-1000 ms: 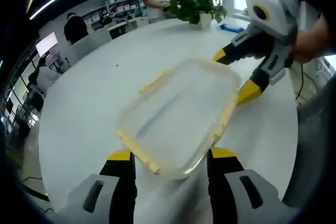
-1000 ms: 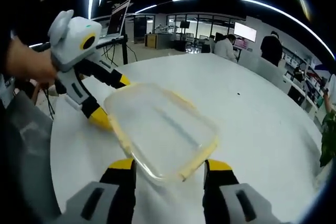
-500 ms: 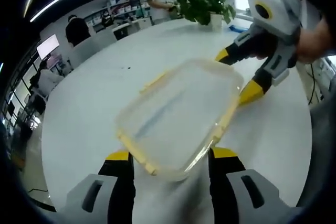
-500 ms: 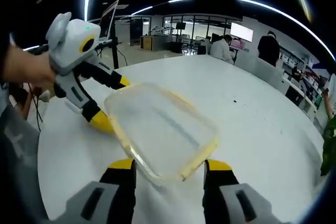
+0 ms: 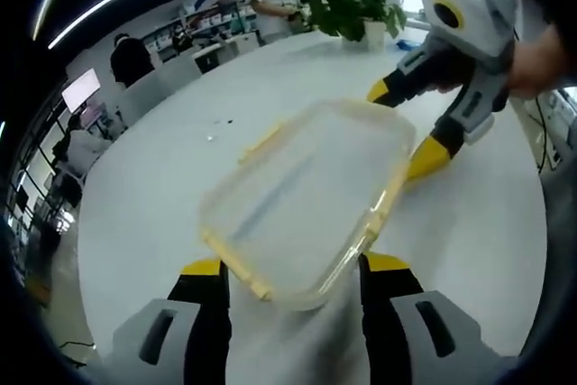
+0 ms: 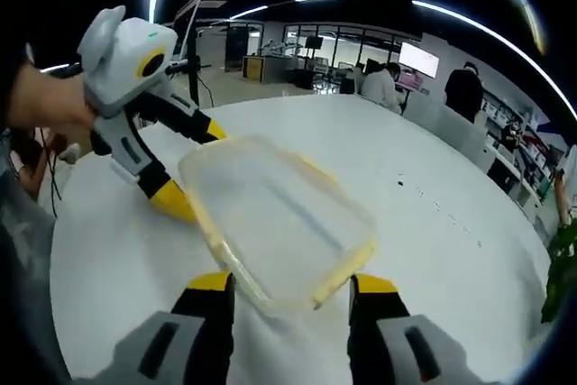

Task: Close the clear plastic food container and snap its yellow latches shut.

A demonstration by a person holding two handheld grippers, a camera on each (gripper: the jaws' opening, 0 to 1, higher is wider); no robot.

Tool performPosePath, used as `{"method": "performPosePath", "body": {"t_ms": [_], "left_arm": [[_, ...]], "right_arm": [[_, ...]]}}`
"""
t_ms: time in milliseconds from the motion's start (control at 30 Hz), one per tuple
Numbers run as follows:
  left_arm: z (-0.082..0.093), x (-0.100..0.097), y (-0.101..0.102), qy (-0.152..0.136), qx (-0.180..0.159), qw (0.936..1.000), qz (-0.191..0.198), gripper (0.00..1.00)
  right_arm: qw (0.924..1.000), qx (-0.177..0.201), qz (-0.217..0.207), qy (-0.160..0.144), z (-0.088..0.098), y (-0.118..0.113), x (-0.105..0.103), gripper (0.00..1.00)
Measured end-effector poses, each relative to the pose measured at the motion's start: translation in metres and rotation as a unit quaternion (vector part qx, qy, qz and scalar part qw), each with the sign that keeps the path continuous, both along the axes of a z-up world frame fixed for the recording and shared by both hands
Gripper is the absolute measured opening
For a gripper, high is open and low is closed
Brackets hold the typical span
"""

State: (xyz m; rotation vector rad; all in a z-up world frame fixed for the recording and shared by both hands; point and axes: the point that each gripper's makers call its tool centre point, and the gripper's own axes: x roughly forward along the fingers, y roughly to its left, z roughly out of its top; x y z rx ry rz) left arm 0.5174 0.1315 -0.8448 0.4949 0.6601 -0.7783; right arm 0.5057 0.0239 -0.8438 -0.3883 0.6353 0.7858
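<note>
I hold the container (image 5: 306,200) between spread left gripper (image 5: 293,281) and right gripper (image 6: 288,290); next, press latches (image 5: 261,140).

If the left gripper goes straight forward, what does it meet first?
Probably the clear container: its near end already sits between the left gripper jaws. Beyond it is the right gripper. Depth is uncertain.

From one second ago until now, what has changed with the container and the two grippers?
Almost nothing. The clear container sits the same in both views, with the left gripper and the right gripper still open at its two opposite ends. The background drifts: the potted plant and the white table slide a little in the left gripper view, so the hands and cameras moved slightly together.
</note>
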Motion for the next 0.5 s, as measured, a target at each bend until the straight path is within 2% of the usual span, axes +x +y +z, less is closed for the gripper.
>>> {"method": "performPosePath", "body": {"t_ms": [100,167,233,333,367,433,467,500], "left_arm": [[0.0,0.0,-0.004,-0.008,-0.002,0.9999,-0.011,0.72],[-0.004,-0.002,-0.002,-0.001,-0.002,1.0,-0.007,0.75],[-0.003,0.0,0.006,-0.024,0.023,0.9994,-0.009,0.8],[0.003,-0.002,0.003,-0.034,-0.005,0.9994,-0.005,0.97],[0.005,0.0,0.006,-0.044,-0.009,0.999,0.004,0.99],[0.004,-0.003,0.014,-0.033,-0.008,0.9992,0.018,0.99],[0.003,-0.004,0.017,-0.03,-0.012,0.9992,0.023,0.99],[0.001,-0.006,0.02,-0.023,-0.014,0.9992,0.028,0.99]], "right_arm": [[0.9999,0.012,0.002,0.002,0.002,0.003,-0.001,0.59],[0.9999,0.016,-0.001,-0.002,0.005,0.003,-0.001,0.66],[0.9996,0.027,-0.007,-0.001,0.005,0.003,-0.001,0.77],[0.9996,0.023,0.0,-0.013,0.004,0.003,-0.005,0.91],[0.9994,0.027,0.002,-0.02,0.004,0.003,-0.006,0.99],[0.9989,0.041,-0.016,-0.018,0.005,0.0,-0.008,1.0],[0.9978,0.062,-0.019,-0.011,0.006,0.003,-0.01,1.0],[0.9978,0.063,-0.022,-0.001,0.004,0.001,-0.012,1.0]]}}
